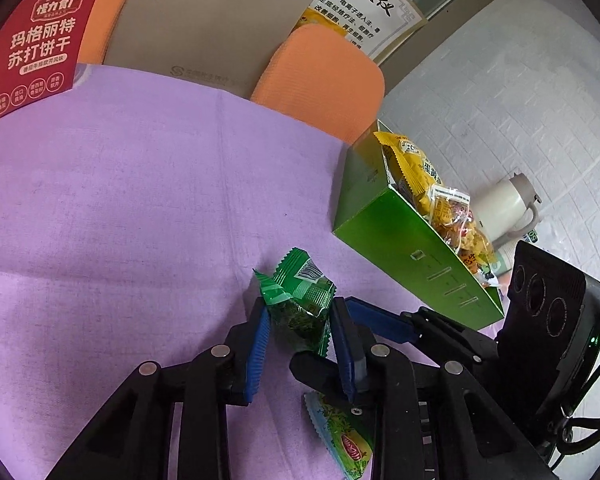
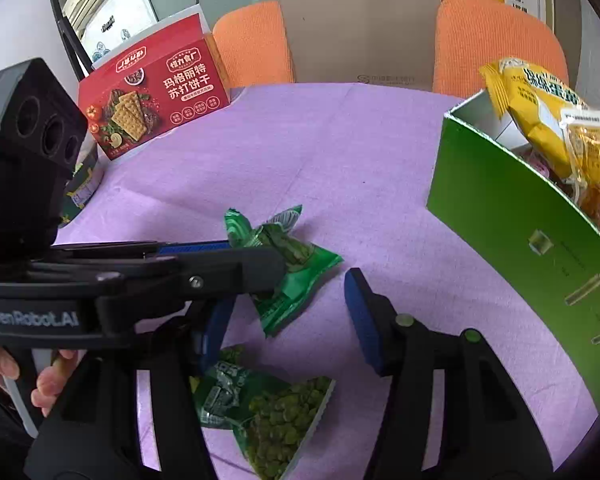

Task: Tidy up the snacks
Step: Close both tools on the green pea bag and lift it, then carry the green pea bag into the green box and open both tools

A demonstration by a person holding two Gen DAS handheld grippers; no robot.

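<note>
On the purple cloth (image 1: 120, 208) my left gripper (image 1: 300, 308) is shut on a crumpled green snack packet (image 1: 300, 280), its blue pads pressing both sides. In the right wrist view the same packet (image 2: 296, 276) lies mid-table, and the left gripper (image 2: 256, 258) reaches in from the left across it. My right gripper (image 2: 290, 292) stands open around the packet's near end, with no pad touching it. A second green pea packet (image 2: 268, 412) lies flat between the right gripper's arms. One of the right gripper's blue fingers (image 1: 380, 318) shows beside the left gripper.
A green open box (image 2: 500, 208) with yellow snack bags (image 2: 540, 120) stands on the right. A red cracker box (image 2: 156, 92) stands at the back left. Orange chairs (image 2: 496, 40) and a brown paper bag (image 2: 360, 20) are behind the table. A hand (image 2: 48, 384) holds the left gripper.
</note>
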